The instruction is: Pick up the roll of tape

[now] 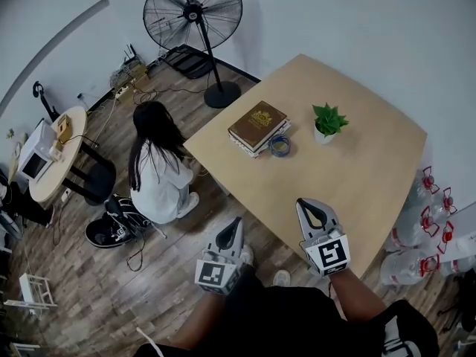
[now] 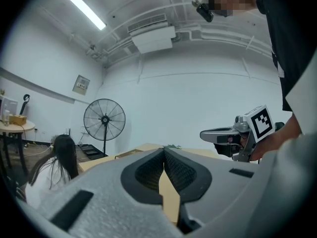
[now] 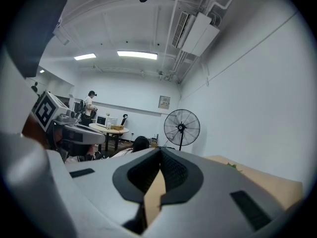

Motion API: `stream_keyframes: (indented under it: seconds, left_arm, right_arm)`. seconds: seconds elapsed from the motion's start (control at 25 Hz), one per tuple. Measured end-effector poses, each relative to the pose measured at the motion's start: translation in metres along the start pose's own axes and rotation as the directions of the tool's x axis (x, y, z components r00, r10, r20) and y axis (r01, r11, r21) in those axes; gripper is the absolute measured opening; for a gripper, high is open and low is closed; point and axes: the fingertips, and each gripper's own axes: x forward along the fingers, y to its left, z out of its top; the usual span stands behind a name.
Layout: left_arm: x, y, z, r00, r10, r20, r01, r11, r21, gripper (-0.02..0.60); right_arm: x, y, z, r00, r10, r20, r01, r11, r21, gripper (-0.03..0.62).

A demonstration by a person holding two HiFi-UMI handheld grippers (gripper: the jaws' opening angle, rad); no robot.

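Right gripper (image 1: pixel 309 210) is clenched on nothing, held level over the table's (image 1: pixel 372 162) near edge on a bare forearm (image 1: pixel 358 297); left gripper (image 1: pixel 232 227), likewise clenched and empty, points level beside it, off the table; tape (image 1: pixel 280 146) lies flat on the table just beside the books (image 1: pixel 257 127), well apart from both.

The left gripper (image 2: pixel 164 153) has its jaws closed tip to tip with nothing between them, and the slit below the tips shows the pale wooden table (image 2: pixel 143 148) that lies straight ahead. To its right, near and about level with it, the right gripper (image 2: pixel 212 133) points the same way, carried by a hand (image 2: pixel 270 143). Ahead to the left stands a pedestal fan (image 2: pixel 104 120), with a person with long dark hair (image 2: pixel 60 157) nearer, and a strip light (image 2: pixel 86 10) high above.
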Motion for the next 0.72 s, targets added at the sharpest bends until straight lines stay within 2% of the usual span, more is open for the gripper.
stream_keyframes:
  seconds: [0.16, 0.52, 0.64, 0.72]
  left_arm:
    - [0.032, 0.029, 0.003, 1.000, -0.012, -0.008, 0.012, 1.000, -0.001, 0.003]
    - [0.105, 0.086, 0.012, 0.993, -0.114, -0.021, 0.114, 0.993, -0.003, 0.003]
    - [0.123, 0.098, 0.012, 0.989, -0.143, -0.028, 0.143, 0.990, 0.002, 0.003]
    - [0.133, 0.106, 0.010, 0.987, -0.159, -0.032, 0.159, 0.987, 0.003, 0.003]
  right_arm:
    - [0.036, -0.013, -0.008, 0.999, -0.004, -0.032, 0.004, 1.000, -0.024, -0.005]
    - [0.119, -0.042, -0.030, 0.990, -0.046, -0.131, 0.043, 0.999, -0.029, -0.002]
    - [0.142, -0.049, -0.043, 0.983, -0.049, -0.178, 0.042, 0.998, -0.046, 0.023]
    - [0.155, -0.053, -0.054, 0.976, -0.047, -0.211, 0.036, 0.998, -0.057, 0.064]
